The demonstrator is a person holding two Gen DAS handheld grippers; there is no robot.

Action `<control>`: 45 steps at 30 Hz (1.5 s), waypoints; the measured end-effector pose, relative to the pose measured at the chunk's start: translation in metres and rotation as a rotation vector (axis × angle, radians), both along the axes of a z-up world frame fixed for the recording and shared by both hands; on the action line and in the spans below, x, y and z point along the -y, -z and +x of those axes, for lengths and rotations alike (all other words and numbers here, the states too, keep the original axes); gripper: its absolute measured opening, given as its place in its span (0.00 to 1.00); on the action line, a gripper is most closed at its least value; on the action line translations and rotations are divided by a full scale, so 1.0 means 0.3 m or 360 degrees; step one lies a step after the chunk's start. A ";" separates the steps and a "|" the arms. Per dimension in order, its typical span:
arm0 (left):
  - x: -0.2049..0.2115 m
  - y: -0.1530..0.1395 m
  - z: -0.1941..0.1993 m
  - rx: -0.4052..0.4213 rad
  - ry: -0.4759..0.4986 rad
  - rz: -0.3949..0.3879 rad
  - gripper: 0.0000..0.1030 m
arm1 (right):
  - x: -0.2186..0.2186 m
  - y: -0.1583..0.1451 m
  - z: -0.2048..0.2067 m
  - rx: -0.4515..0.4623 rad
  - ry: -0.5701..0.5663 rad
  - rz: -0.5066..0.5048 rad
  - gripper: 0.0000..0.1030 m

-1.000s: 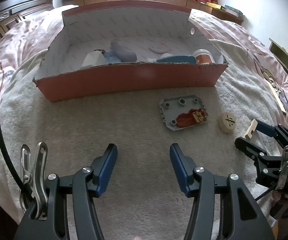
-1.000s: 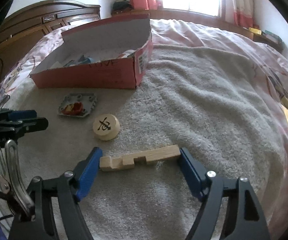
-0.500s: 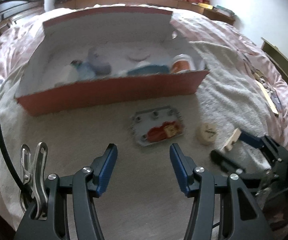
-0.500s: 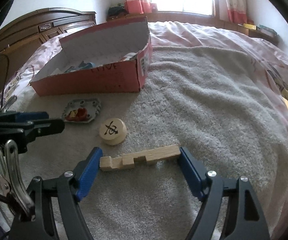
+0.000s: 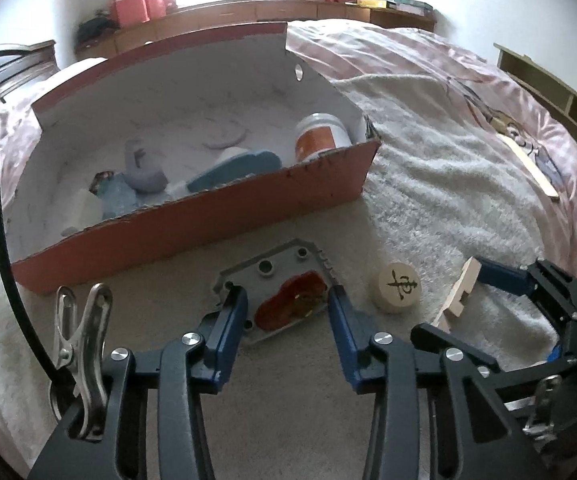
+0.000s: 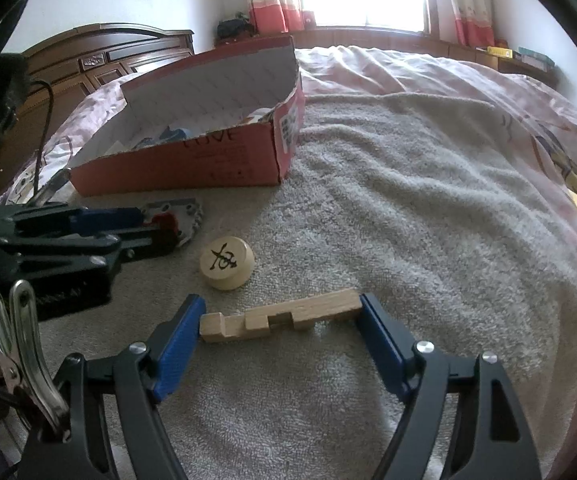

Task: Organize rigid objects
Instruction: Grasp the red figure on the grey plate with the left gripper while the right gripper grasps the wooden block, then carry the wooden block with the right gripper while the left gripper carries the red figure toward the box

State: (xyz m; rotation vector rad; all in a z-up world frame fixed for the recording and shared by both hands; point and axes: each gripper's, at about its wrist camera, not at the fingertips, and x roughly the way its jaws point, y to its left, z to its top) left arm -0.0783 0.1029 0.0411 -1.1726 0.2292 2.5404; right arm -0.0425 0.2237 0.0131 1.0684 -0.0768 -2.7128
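A grey plate with a red piece on it (image 5: 284,292) lies on the towel in front of a red cardboard box (image 5: 192,220). My left gripper (image 5: 286,300) is open, its fingers on either side of the plate. My right gripper (image 6: 280,312) holds a notched wooden block (image 6: 284,316) lengthwise between its pads, just above the towel. The block also shows in the left wrist view (image 5: 458,296). A round wooden chess piece (image 6: 227,263) lies between the two grippers. The box holds a white jar (image 5: 320,136), a blue piece and several other items.
The grey towel (image 6: 408,208) covers a pink bed. A dark wooden headboard (image 6: 100,56) is at the far left. A flat wooden strip (image 5: 528,164) lies on the bed to the right. A window ledge runs along the back.
My left gripper has moved forward and down and now straddles the grey plate. The right gripper still holds the wooden block in about the same place.
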 end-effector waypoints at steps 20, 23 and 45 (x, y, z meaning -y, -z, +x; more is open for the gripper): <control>0.013 -0.025 0.022 -0.0037 0.0031 0.0043 0.20 | 0.000 0.001 0.002 -0.0001 0.0000 -0.0001 0.79; 0.018 -0.037 0.031 -0.0055 0.0032 0.0059 0.20 | 0.001 0.000 0.003 -0.0001 0.0000 0.0000 0.79; 0.190 -0.115 0.014 -0.0112 -0.0161 0.0170 0.20 | 0.039 -0.085 -0.012 -0.0006 -0.0032 -0.0144 0.78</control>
